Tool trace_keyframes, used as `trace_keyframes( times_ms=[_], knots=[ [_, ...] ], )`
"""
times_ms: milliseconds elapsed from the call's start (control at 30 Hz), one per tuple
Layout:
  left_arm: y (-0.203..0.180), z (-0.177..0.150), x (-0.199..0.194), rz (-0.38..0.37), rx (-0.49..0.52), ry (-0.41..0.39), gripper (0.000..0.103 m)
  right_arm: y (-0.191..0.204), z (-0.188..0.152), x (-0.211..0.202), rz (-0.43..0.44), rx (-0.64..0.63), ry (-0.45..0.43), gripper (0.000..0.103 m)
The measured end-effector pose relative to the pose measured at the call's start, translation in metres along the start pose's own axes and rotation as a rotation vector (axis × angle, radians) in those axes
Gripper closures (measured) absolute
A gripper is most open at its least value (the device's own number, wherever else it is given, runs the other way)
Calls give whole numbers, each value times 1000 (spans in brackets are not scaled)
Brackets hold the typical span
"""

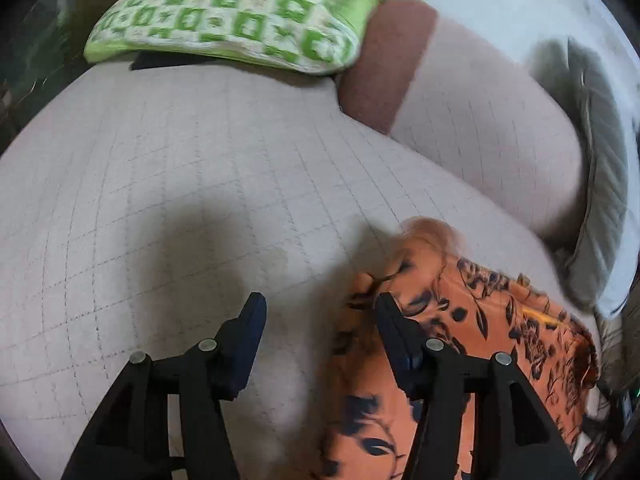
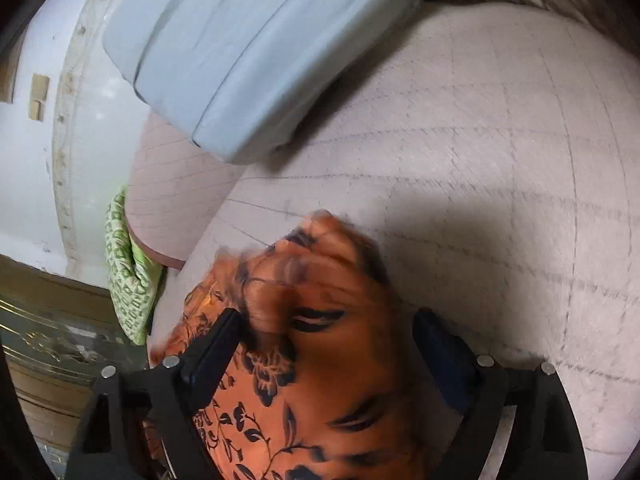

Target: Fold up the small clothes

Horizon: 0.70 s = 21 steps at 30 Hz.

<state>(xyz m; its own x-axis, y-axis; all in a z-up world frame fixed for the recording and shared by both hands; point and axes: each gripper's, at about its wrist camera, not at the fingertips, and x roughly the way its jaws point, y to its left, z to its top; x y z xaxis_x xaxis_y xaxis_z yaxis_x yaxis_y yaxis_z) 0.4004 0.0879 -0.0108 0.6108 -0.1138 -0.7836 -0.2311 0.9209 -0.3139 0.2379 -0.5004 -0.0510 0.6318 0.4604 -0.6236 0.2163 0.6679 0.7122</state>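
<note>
An orange garment with a black flower print lies bunched on the pale checked bed sheet. My left gripper is open and empty; its right finger is over the garment's left edge, its left finger over bare sheet. In the right wrist view the same garment is blurred and fills the gap between the fingers of my right gripper, which stands wide open around the cloth. I cannot tell whether the pads touch it.
A green and white patterned pillow lies at the bed's far side, with a brown band of sheet beside it. A grey cushion sits at the right. A folded pale blue blanket lies beyond the garment, near a white wall.
</note>
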Motion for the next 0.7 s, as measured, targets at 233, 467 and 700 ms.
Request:
trace_keyframes(
  times_ms=[233, 467, 700],
  knots=[
    [18, -51, -60, -61, 85, -66, 26, -1, -34, -51, -117, -138, -37, 13],
    [-23, -117, -16, -17, 243, 81, 45, 27, -74, -10, -125, -299, 207, 10],
    [-50, -94, -53, -7, 193, 129, 89, 56, -73, -17, -185, -307, 261, 79]
  ],
)
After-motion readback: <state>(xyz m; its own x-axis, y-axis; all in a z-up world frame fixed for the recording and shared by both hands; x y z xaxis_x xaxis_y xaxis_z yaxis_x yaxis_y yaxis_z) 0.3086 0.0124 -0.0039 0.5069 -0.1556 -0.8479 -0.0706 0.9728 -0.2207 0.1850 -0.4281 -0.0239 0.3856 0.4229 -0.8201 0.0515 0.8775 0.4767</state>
